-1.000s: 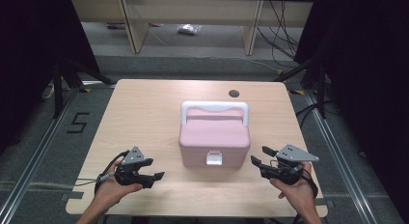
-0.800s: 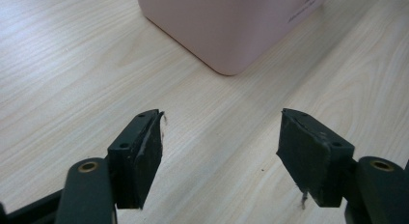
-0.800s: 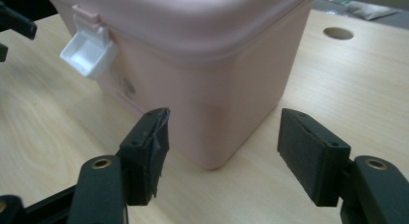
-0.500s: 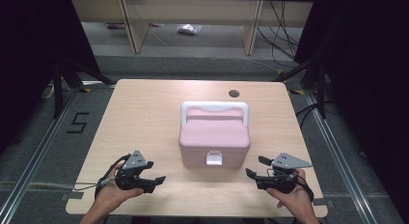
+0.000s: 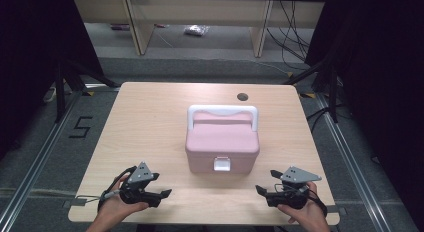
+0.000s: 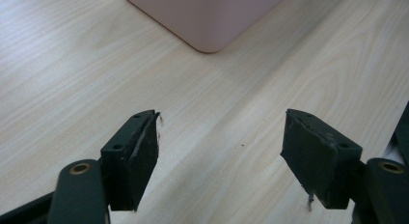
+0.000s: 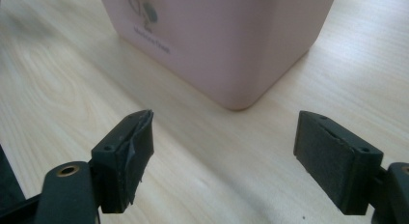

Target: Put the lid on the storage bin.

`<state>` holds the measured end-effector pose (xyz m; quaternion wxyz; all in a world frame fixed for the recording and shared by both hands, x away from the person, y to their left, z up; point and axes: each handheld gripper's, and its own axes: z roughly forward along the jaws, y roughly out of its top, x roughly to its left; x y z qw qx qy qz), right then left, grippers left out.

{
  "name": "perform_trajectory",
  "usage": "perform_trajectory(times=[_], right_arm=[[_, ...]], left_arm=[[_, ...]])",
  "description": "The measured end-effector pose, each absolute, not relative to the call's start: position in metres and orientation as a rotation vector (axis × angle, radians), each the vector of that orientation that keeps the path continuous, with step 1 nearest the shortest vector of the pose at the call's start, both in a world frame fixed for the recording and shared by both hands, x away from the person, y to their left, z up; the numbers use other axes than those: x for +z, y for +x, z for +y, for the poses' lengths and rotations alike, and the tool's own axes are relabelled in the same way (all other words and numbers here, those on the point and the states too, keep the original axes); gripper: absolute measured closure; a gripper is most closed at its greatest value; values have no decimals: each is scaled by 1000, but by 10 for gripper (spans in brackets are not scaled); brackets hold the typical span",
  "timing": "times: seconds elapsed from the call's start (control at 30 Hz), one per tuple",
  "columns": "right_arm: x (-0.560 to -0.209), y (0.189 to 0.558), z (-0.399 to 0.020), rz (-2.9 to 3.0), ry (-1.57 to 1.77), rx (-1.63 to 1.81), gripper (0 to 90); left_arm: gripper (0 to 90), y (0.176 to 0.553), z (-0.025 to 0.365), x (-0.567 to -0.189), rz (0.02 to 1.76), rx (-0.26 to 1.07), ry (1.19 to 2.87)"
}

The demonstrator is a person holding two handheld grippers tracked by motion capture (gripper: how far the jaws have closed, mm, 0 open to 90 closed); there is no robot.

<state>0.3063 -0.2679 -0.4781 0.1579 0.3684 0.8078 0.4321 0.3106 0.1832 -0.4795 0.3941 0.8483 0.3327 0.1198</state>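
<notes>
A person sits at a light wooden table [image 5: 150, 117], holding 2 black two-jaw grippers, 1 in each hand. The left gripper [image 5: 165, 193] sits low near the table's front edge, left of centre, with its jaws pointing right. In the left gripper view its jaws stand wide apart with bare wood grain between them, and they hold and touch nothing. The right gripper [image 5: 260, 190] sits near the front edge at the right, with its jaws pointing left toward the middle of the table. In the right gripper view its jaws are also spread wide, with nothing between them.

A pink plastic box [image 5: 222, 144] stands at the middle of the table, between the 2 grippers and a little farther back. It has rounded corners and a closed pink lid. A white handle [image 5: 222, 112] lies folded flat across the back of the lid. A small white latch [image 5: 222, 164] sits at the centre of the front face. The left gripper view shows 1 rounded lower corner of the box just ahead of the jaws, not touching them. The right gripper view shows another lower corner close ahead, with a small printed emblem and a line of blurred text on the pink side.

A small dark round hole [image 5: 242, 97] is set in the table near its back edge.
</notes>
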Motion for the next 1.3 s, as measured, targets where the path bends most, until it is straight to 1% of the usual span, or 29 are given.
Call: perform_trajectory(times=[0.13,0.17,0.23,0.27,0.3,0.33,0.37,0.43,0.53,0.57,0.6,0.63,0.7,0.87,1.03,1.07,1.3], right_arm=[[-482,304,-268,2349,1045,1204,229],[-482,304,-269,2380,1031,1203,229],[-483,299,-268,2365,1075,1184,228],[-484,301,-270,2367,1026,1170,226],[-484,297,-269,2361,1080,1161,223],[-485,298,-270,2369,1040,1160,221],[-486,295,-269,2380,1105,1154,214],[-489,296,-270,2396,1042,1131,198],[-494,291,-267,2441,1066,1088,192],[-494,289,-265,2446,1092,1085,191],[-496,290,-266,2449,1030,1081,189],[-495,287,-265,2460,1081,1074,189],[-497,288,-266,2472,1022,1079,189],[-499,286,-266,2459,1020,1069,189],[-498,286,-266,2464,1024,1085,188],[-498,286,-266,2467,1018,1084,188],[-498,286,-265,2464,1016,1074,188]], left_arm=[[280,307,182,-482,846,293,2147],[279,308,184,-481,835,310,2172],[279,306,183,-482,838,308,2165],[278,306,183,-483,832,300,2171],[277,305,183,-483,834,299,2166],[277,305,183,-484,833,305,2169],[275,305,182,-485,832,299,2171],[271,305,182,-486,829,303,2173],[268,305,182,-486,814,320,2207],[267,303,182,-486,813,314,2200],[266,303,182,-486,816,329,2206],[264,302,181,-487,824,316,2187],[258,302,182,-488,810,330,2216],[249,299,179,-490,792,349,2235],[246,298,177,-492,783,344,2252],[246,297,176,-493,786,326,2236],[246,299,178,-494,790,347,2249]])
